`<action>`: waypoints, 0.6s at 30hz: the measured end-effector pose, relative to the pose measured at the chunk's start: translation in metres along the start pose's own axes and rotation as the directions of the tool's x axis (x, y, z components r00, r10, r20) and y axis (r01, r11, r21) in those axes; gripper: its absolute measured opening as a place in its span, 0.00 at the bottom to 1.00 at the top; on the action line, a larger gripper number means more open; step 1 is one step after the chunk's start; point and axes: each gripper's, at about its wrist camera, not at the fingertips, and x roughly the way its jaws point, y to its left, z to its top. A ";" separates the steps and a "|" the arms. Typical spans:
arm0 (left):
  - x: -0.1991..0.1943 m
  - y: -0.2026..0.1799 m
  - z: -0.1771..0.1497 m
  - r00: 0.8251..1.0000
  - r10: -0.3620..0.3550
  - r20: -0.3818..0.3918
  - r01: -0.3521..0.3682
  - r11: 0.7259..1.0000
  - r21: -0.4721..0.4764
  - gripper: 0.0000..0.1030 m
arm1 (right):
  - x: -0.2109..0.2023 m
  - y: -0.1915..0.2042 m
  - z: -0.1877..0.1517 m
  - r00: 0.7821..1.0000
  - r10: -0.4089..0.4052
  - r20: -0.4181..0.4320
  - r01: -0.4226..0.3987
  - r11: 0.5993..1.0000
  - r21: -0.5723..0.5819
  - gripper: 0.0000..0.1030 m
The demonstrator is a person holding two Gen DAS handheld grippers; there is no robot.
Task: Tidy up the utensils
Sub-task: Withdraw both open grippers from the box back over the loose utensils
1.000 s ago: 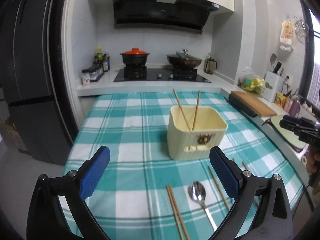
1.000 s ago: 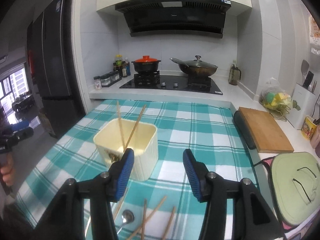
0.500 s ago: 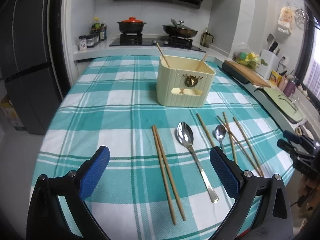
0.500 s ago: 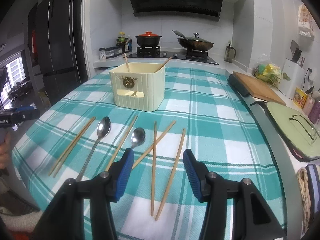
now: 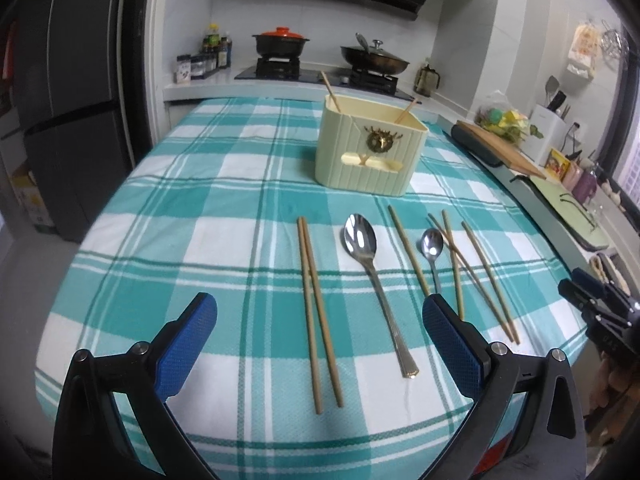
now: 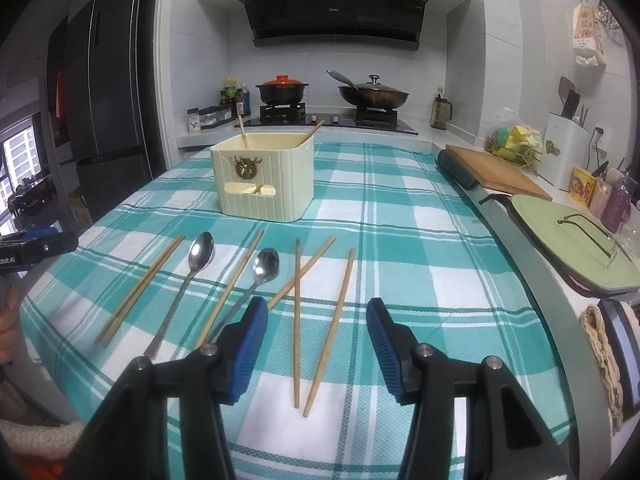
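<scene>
A cream utensil holder (image 5: 370, 146) (image 6: 264, 176) stands on the checked tablecloth with two chopsticks (image 5: 331, 87) inside. In front of it lie a pair of chopsticks (image 5: 316, 308), a large spoon (image 5: 370, 264) (image 6: 188, 276), a small spoon (image 5: 432, 250) (image 6: 260, 276) and several loose chopsticks (image 5: 472, 268) (image 6: 320, 308). My left gripper (image 5: 320, 344) is open and empty, above the near table edge over the chopstick pair and the large spoon. My right gripper (image 6: 316, 340) is open and empty over the loose chopsticks.
The teal checked tablecloth (image 5: 208, 184) covers the table. A stove with a red-lidded pot (image 6: 282, 88) and a wok (image 6: 374, 94) is behind. A cutting board (image 6: 496, 174) and a green lid (image 6: 572, 246) lie on the right counter. A dark fridge (image 5: 68, 80) stands left.
Both grippers have pulled back from the holder toward the near table edge. The spoons and loose chopsticks have come fully into view. Both stay open.
</scene>
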 end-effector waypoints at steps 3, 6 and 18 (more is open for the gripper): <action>0.002 0.000 -0.013 0.999 0.050 -0.020 -0.050 0.998 0.023 1.00 | 0.005 -0.002 -0.012 0.999 -0.015 -0.030 0.015 1.000 0.007 0.51; 0.004 -0.001 -0.021 0.995 0.095 -0.035 -0.094 0.994 0.049 1.00 | 0.008 -0.003 -0.019 0.999 -0.010 -0.053 0.012 1.000 0.024 0.51; -0.007 0.010 -0.018 0.993 0.113 -0.019 -0.113 0.994 0.009 1.00 | -0.010 -0.006 -0.018 0.998 -0.064 0.007 0.063 0.998 0.024 0.51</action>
